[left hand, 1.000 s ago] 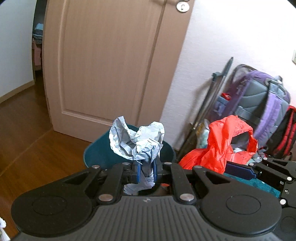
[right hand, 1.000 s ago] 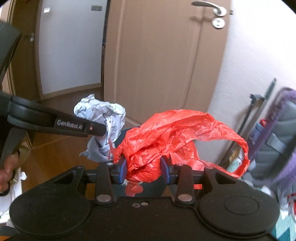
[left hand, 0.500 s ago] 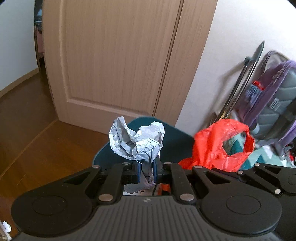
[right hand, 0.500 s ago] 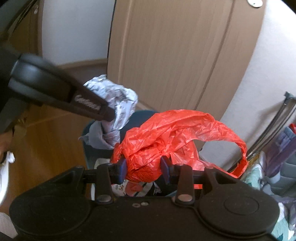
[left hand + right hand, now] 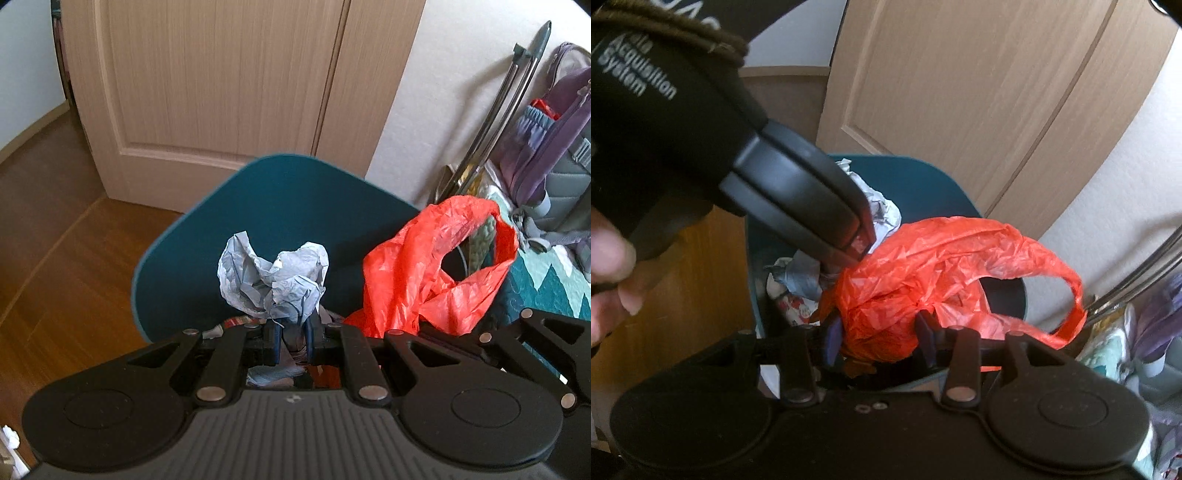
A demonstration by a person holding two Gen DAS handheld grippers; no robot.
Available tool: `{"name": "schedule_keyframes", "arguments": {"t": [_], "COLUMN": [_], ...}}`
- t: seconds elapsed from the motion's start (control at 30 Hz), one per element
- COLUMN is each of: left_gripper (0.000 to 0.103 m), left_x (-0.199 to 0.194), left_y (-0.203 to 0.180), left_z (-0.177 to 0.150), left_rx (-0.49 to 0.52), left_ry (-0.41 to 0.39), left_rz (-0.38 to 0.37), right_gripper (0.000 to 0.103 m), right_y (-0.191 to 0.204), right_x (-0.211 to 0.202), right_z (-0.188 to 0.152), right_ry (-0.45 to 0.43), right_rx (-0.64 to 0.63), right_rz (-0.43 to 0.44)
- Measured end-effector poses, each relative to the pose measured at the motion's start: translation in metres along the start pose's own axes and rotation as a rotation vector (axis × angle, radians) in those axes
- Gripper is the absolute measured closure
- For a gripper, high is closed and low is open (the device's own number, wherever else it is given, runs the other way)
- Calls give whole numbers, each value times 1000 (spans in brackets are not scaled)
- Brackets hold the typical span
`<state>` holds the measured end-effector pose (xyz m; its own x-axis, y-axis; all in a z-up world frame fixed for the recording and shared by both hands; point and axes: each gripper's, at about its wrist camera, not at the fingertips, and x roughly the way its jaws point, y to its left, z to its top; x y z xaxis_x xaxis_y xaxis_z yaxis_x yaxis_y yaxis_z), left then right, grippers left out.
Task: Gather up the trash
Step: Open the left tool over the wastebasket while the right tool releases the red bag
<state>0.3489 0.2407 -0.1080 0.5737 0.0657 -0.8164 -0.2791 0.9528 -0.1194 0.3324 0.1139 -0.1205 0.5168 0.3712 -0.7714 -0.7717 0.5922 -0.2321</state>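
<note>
My left gripper [image 5: 291, 332] is shut on a crumpled grey paper [image 5: 271, 275], which it holds over the open teal bin [image 5: 280, 192]. In the right wrist view this gripper [image 5: 849, 251] reaches in from the upper left, the paper [image 5: 882, 214] showing behind it. My right gripper [image 5: 878, 338] has a red plastic bag [image 5: 923, 273] between its pads. Its jaws are opening, and the bag still fills the gap above the bin [image 5: 923, 181]. From the left wrist the same bag [image 5: 424, 266] hangs at the bin's right side.
Other trash [image 5: 790, 306] lies inside the bin. A wooden door [image 5: 221, 92] stands behind it. To the right are metal poles [image 5: 509, 92], a purple backpack [image 5: 554, 147] and a teal quilt [image 5: 546, 284]. A person's hand [image 5: 609, 266] holds the left gripper. Wood floor lies to the left.
Both grippers have sunk toward the bin, which now fills much more of each view. The right jaws stand a little wider around the red bag. The paper stays clamped.
</note>
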Motion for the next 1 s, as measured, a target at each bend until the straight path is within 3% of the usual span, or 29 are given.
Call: {"name": "schedule_keyframes", "arguments": {"t": [0.27,0.47,0.6,0.67,0.7,0.9,1.0], "left_gripper": [85,83,67,50,47,45,38], "left_x": [0,-12,-30,-42,-48,-88,-106], "left_y": [0,2,1,0,-2,-8,-12], "left_z": [-6,-8,-11,-13,-14,-22,-25], "left_rx": [-21,-36,-41,-35,-32,-5,6], "left_ry": [21,10,-10,-31,-41,-89,-110], "left_rz": [-9,-22,-37,-39,-38,-52,-56], "right_gripper": [55,51,49,49,48,47,47], "right_y": [6,-4,-12,-19,-21,-31,-34], "right_x": [-4,-27,-49,-57,-66,-119,-143], "right_z": [-6,-19,-25,-23,-23,-35,-45], "right_ry": [-4,-42,-76,-91,-100,-170,-210], "right_rx": [12,114,190,229,249,314,330], "right_rz": [16,18,24,30,36,50,54]}}
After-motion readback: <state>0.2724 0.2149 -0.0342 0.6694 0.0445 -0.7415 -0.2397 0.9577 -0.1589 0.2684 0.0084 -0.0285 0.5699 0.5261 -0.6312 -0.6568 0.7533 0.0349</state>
